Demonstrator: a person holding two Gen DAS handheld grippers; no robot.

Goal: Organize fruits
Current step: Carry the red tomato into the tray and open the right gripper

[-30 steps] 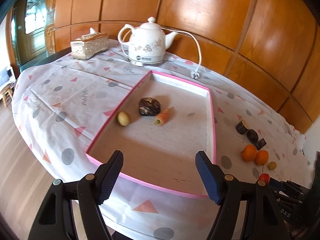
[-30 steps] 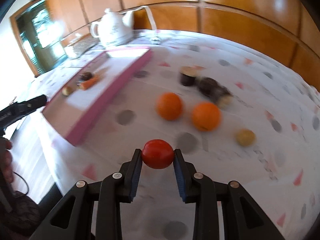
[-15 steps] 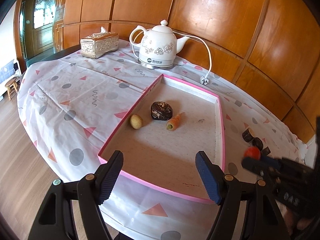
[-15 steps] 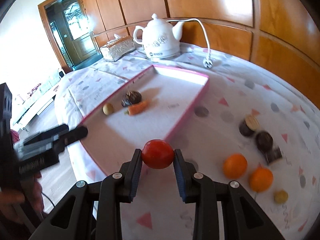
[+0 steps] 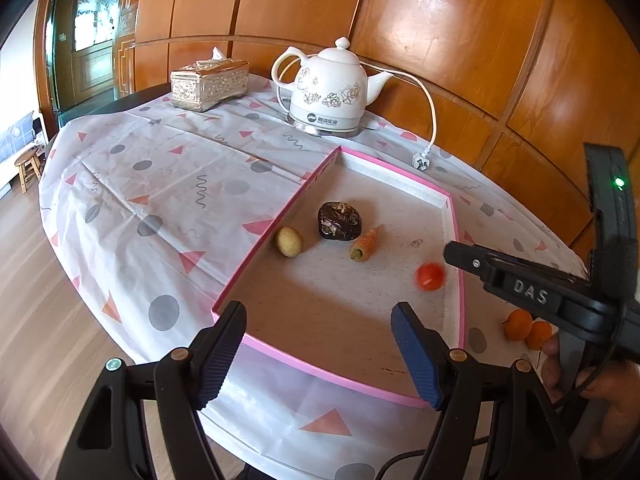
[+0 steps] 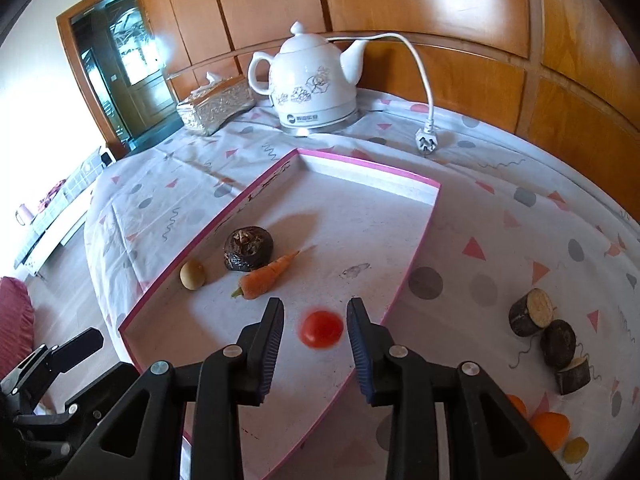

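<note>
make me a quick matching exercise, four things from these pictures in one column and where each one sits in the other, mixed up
Things:
1. tomato
2. carrot
3. oranges
4. kettle

Places:
A. on the cloth outside the tray's right wall
B. at the back of the table by the wooden wall
C. in the tray beside the dark round lump
D. in the tray, in the gap between the right gripper's open fingers

Pairs: 1-D, 2-C, 3-A, 4-B
</note>
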